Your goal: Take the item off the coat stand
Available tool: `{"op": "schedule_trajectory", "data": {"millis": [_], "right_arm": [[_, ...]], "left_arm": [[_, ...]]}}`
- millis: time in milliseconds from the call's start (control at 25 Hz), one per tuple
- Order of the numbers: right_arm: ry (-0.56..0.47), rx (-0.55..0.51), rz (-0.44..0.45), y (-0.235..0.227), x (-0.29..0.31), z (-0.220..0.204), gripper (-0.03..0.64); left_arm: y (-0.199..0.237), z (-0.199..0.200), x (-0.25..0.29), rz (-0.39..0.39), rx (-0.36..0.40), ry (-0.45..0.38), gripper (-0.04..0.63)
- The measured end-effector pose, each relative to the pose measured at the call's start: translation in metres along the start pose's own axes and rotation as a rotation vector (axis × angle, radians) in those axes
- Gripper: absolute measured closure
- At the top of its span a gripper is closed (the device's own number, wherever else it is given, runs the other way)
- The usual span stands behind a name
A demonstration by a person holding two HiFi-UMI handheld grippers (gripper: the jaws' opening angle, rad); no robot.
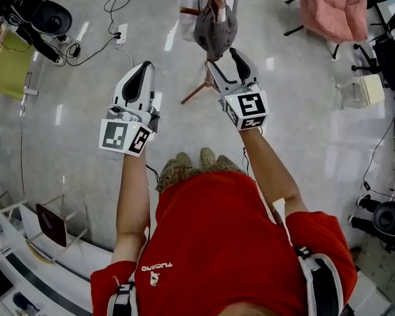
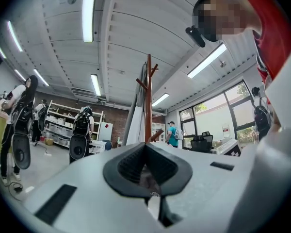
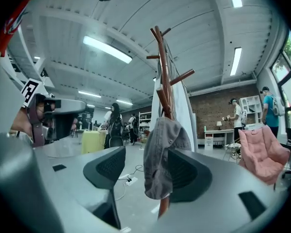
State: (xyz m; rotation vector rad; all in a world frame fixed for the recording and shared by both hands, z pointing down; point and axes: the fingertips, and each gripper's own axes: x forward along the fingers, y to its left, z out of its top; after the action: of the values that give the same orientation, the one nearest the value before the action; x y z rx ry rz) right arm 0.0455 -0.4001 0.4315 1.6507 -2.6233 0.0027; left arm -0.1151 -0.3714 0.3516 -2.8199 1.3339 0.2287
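A grey cap point(image 1: 214, 35) hangs on the wooden coat stand point(image 1: 217, 0), just ahead of me on the floor. My right gripper point(image 1: 225, 61) is open right below it. In the right gripper view the cap point(image 3: 162, 154) hangs in the gap between the jaws, in front of the right one, and I cannot tell whether it touches; the stand point(image 3: 163, 72) rises behind it. My left gripper point(image 1: 143, 71) is held to the left of the stand, shut and empty. In the left gripper view, beyond that gripper point(image 2: 148, 168), the stand point(image 2: 148, 101) rises straight ahead.
A white garment point(image 3: 184, 115) hangs on the far side of the stand. A pink chair point(image 1: 332, 5) is at the back right. A power strip with cables point(image 1: 122, 33) lies on the floor at left, near a yellow-green table point(image 1: 6, 68). People point(image 3: 240, 115) stand farther off.
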Motion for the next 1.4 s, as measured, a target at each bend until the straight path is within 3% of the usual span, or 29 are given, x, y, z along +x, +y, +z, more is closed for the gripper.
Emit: {"op": "schedule_trajectory", "data": {"millis": [200, 520, 680, 800, 1080, 1400], "right_arm": [[0.075, 0.030, -0.064, -0.009, 0.036, -0.023, 0.337], [0.103, 0.056, -0.177, -0.029, 0.069, -0.032, 0.345], [0.108, 0.000, -0.222, -0.037, 0.070, -0.026, 0.539], [0.101, -0.015, -0.243, -0.041, 0.064, -0.019, 0.581], [0.042, -0.053, -0.231, -0.031, 0.043, 0.012, 0.586], [-0.029, -0.131, -0.155, -0.003, 0.005, 0.064, 0.586]], "left_arm": [[0.021, -0.005, 0.011, -0.030, -0.021, 0.018, 0.586], [0.040, -0.011, 0.015, -0.099, -0.011, 0.057, 0.586], [0.047, -0.008, 0.015, -0.113, -0.008, 0.062, 0.586], [0.047, -0.008, 0.013, -0.127, -0.009, 0.065, 0.586], [0.035, -0.010, 0.013, -0.164, -0.024, 0.060, 0.586], [0.007, 0.000, 0.012, -0.211, -0.024, 0.046, 0.586]]}}
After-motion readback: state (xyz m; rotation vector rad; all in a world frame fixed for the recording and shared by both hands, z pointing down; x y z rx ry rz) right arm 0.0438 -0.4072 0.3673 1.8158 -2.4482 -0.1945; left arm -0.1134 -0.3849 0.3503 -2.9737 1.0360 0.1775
